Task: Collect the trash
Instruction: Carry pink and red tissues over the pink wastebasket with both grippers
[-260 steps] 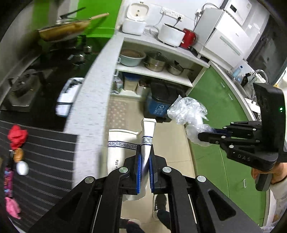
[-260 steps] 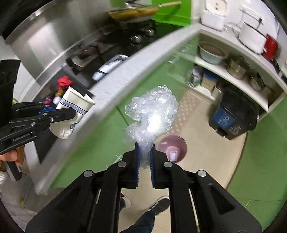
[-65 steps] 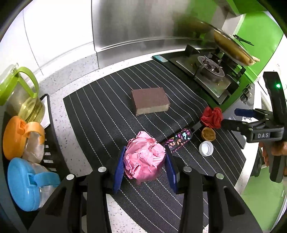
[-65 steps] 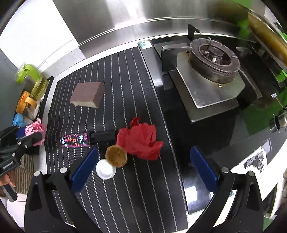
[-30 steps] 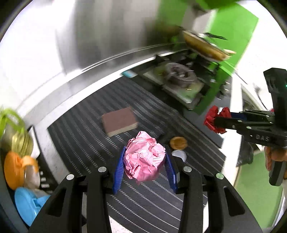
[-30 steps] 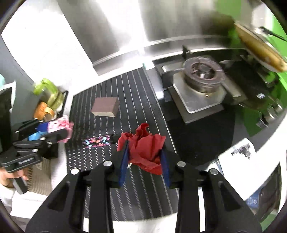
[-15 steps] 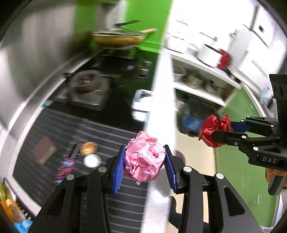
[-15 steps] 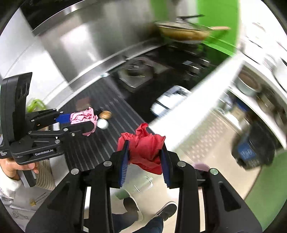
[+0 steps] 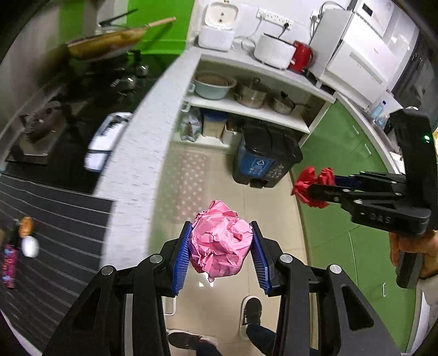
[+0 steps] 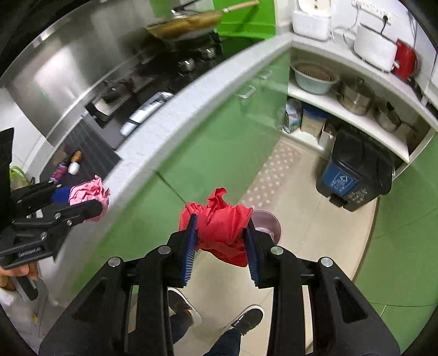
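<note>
Holding: left gripper (image 9: 221, 247) has its jaws closed on a pink wad (image 9: 221, 242) of crumpled paper, blue pads (image 9: 181, 256) pressed on both sides.
Right gripper (image 10: 220, 242): jaws clamped narrow on a red wad (image 10: 219, 224), which bulges above the pads and hangs a little below them.
Height: both wads are in the air over the floor (image 9: 276, 219), clear of the bench (image 9: 142, 153).
Cross view: the left wrist view shows the right gripper at the frame's right with the red wad at its tip; the right wrist view shows the left gripper at the frame's left with the pink wad.
Feet: two shoes (image 10: 247, 315) on the tile under the grippers.
Bowl: a pink bowl (image 10: 267, 223) on the floor just behind the red wad, partly hidden by it.
Bench: white edge curves past on the left; a striped mat (image 9: 49, 227) on it carries a white cap (image 9: 29, 246), a brown cap (image 9: 26, 225) and a patterned wrapper (image 9: 9, 261).
Bin: dark bin (image 9: 267, 156) with a blue front label, lid shut, on the floor before the shelves.
Shelves: a bowl and steel pots (image 9: 251, 92) on the white shelf beyond the bin.
Stove: blurred, beyond the mat, with a pan (image 10: 186, 23) farther back.
</note>
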Motion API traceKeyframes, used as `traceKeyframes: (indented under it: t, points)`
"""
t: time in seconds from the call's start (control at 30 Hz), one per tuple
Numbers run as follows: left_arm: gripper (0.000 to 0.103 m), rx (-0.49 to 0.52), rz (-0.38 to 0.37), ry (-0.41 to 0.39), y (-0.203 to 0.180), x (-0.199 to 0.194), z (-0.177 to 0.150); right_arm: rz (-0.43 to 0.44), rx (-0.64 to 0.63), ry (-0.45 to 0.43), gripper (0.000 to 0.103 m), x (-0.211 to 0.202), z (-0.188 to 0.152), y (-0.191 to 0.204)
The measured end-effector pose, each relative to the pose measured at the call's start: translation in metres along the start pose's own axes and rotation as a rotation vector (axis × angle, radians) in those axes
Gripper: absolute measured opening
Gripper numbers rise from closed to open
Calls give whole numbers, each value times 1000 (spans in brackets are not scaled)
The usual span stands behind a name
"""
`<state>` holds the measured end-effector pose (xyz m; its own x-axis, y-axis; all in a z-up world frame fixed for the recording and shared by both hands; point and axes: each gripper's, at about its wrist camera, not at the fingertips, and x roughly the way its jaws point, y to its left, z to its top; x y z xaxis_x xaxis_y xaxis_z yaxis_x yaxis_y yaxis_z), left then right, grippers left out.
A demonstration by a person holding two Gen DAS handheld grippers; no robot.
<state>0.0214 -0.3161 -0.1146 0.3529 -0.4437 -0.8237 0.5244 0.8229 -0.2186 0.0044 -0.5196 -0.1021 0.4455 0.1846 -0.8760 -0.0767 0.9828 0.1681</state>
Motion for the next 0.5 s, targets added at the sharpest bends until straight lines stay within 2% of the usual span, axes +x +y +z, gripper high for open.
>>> traceKeyframes:
  t: [0.27,0.5]
  points:
    - [41,-73,17,63,-17,95,-7,46,-20,115,32,90,-10,-70]
    - [41,-74,17,122,-8,169,-10,59,-49,174,32,164,-17,-98]
